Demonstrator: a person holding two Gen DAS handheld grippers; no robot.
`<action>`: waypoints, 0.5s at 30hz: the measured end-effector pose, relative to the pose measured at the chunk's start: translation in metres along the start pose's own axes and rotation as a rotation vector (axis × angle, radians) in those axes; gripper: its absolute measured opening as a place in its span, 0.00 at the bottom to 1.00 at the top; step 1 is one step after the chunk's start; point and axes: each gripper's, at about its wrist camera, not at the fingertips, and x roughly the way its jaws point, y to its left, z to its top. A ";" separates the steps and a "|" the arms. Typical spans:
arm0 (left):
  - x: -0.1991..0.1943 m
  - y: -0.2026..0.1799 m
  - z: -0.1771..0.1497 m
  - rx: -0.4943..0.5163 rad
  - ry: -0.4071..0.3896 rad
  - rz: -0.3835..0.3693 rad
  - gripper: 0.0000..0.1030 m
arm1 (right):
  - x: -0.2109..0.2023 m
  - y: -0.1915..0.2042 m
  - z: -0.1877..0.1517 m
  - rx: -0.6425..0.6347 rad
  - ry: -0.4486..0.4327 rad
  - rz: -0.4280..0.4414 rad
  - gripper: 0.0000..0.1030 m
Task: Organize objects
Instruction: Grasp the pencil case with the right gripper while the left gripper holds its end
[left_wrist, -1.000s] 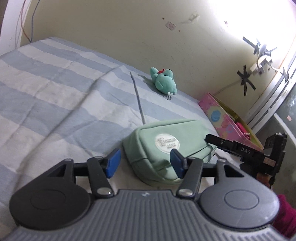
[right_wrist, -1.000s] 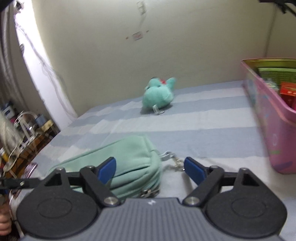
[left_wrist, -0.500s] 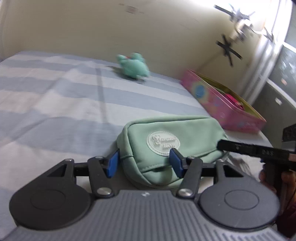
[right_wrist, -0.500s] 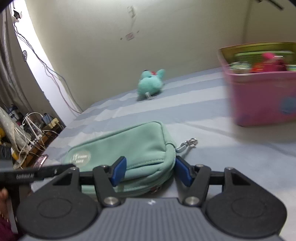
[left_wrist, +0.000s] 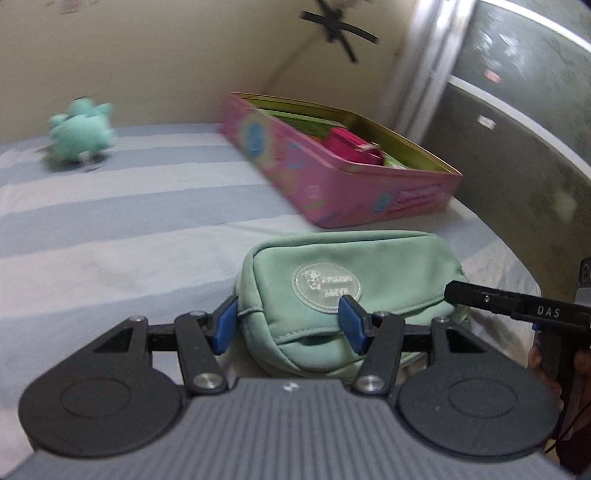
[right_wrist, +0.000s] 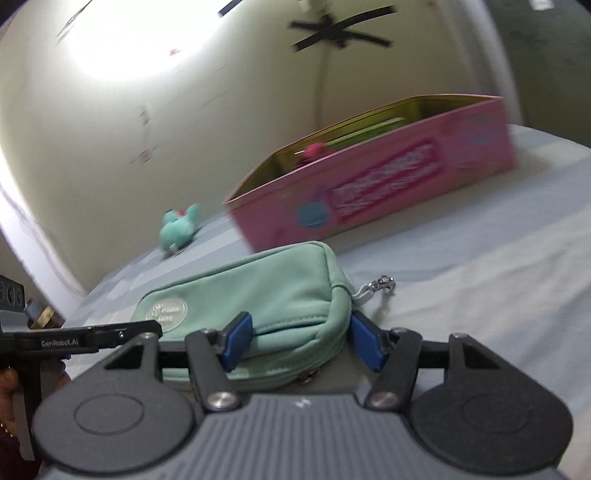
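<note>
Holding the green pouch (left_wrist: 354, 291) from both ends is the step in hand, and I judge it is meant to go into the pink tin box (left_wrist: 332, 184) that stands open on the striped bed (left_wrist: 110, 221) just behind it. The left claw (left_wrist: 290, 325) has its blue pads on both sides of one end of the pouch, one pad at the corner and the other on the front near the round label; the pads touch the fabric, so this claw looks clamped on the pouch. The right claw (right_wrist: 301, 341) grips the other end in the same way, close to the small metal clip (right_wrist: 384, 284) that lies on the sheet.

To do it well, both claws should rise together and at the same height, so the soft pouch does not twist or slip out. The box already holds a pink thing (left_wrist: 352, 149) and green packets, so the pouch should come down flat on top of them, with care not to knock the rim. The little green plush toy (left_wrist: 79, 133) lies well apart near the wall, and it needs no attention yet
</note>
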 end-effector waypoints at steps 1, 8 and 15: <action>0.005 -0.004 0.002 0.013 0.003 -0.009 0.58 | -0.003 -0.005 -0.001 0.010 -0.009 -0.009 0.58; 0.024 -0.016 0.011 0.057 -0.001 -0.014 0.72 | -0.010 -0.023 -0.002 0.032 -0.043 -0.017 0.67; 0.027 -0.009 0.008 0.015 -0.021 -0.023 0.84 | -0.001 0.000 -0.010 -0.104 -0.063 -0.058 0.91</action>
